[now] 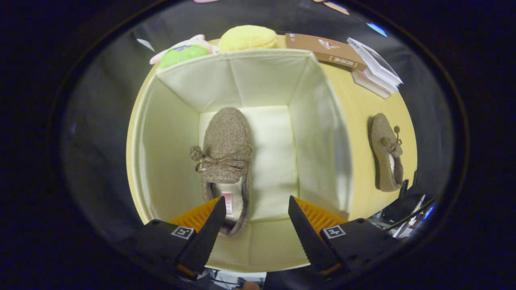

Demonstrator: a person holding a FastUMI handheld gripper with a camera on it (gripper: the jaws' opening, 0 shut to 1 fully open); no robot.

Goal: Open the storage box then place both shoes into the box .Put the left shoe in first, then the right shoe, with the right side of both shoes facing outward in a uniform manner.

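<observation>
- Shoe in the box (pixel 226 155) lying flat on the floor of the box, toe pointing away, heel toward the fingers, bow and pompom across the top.
- Sitting toward one side of the floor, bare floor left free alongside it.
- Box (pixel 322 133) standing open, pale fabric walls rising all round.
- Gripper (pixel 256 209) hovering above the near edge of the box, jaws spread wide, gripping nothing.
- One finger overlapping the heel of that shoe in the picture; touching or merely above it, hard to say.
- Second shoe (pixel 387 155) out on the yellow table (pixel 363 108), beyond the box wall and well off to the side of the fingers.
- Long axis roughly in line with the first shoe, toe pointing away, heel nearest.
- Key relation, judged: a sideways shift past the box wall needed before closing across that shoe.
- Left or right shoe in each case: not clear from this angle.
- Plush toys (pixel 217 44) and a stack of books (pixel 375 68) beyond the box, partly cut off by its far wall.
</observation>
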